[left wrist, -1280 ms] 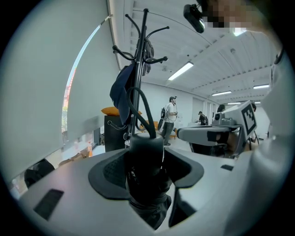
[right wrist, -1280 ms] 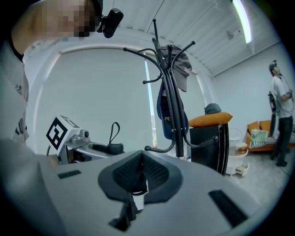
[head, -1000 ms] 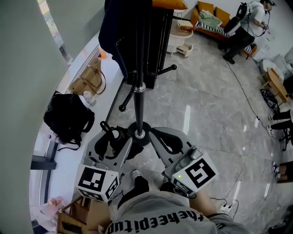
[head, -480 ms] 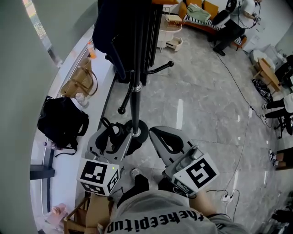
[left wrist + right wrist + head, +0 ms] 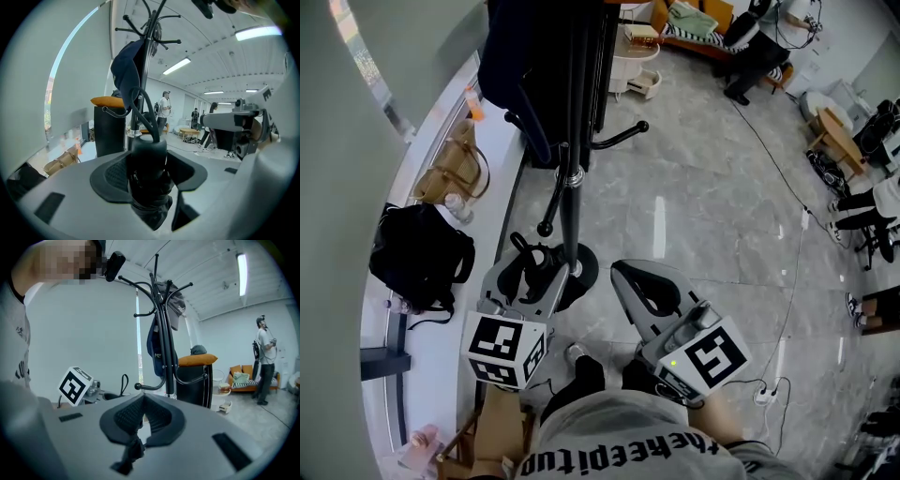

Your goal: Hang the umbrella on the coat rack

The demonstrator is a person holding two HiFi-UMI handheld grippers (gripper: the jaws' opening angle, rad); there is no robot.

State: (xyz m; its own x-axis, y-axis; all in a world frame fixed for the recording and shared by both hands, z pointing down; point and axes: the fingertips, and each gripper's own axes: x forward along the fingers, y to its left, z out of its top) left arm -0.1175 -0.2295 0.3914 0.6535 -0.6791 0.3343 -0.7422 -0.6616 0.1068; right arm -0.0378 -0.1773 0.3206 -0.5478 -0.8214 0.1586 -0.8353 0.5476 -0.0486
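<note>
Against a second ago, the base of the black metal coat rack (image 5: 570, 197) no longer lies between the two tools in the head view. It now sits partly behind the inner jaw of the left gripper (image 5: 532, 268), and the right gripper (image 5: 625, 274) has drawn clear of it to the right.

Both arms are held low and close in front of the person's grey printed shirt (image 5: 628, 441), with the tools pointing forward and down at the grey marble floor (image 5: 703, 206). Each marker cube sits nearest the body, the left cube (image 5: 506, 349) and the right cube (image 5: 712, 354) flanking the person's black shoes.

The left gripper's jaws are clamped on the folded black umbrella (image 5: 149, 187), which stands upright between the pads with its thin black loop strap (image 5: 517, 246) rising above them. The umbrella is down near the rack's foot, just beside the pole, and hangs on no hook.

The right gripper's jaws are pressed together at the tips and hold nothing.

A dark blue garment (image 5: 511, 56) hangs from the rack's upper arms. Along the white ledge on the left lie a black backpack (image 5: 417, 253) and a tan handbag (image 5: 450, 173).
</note>
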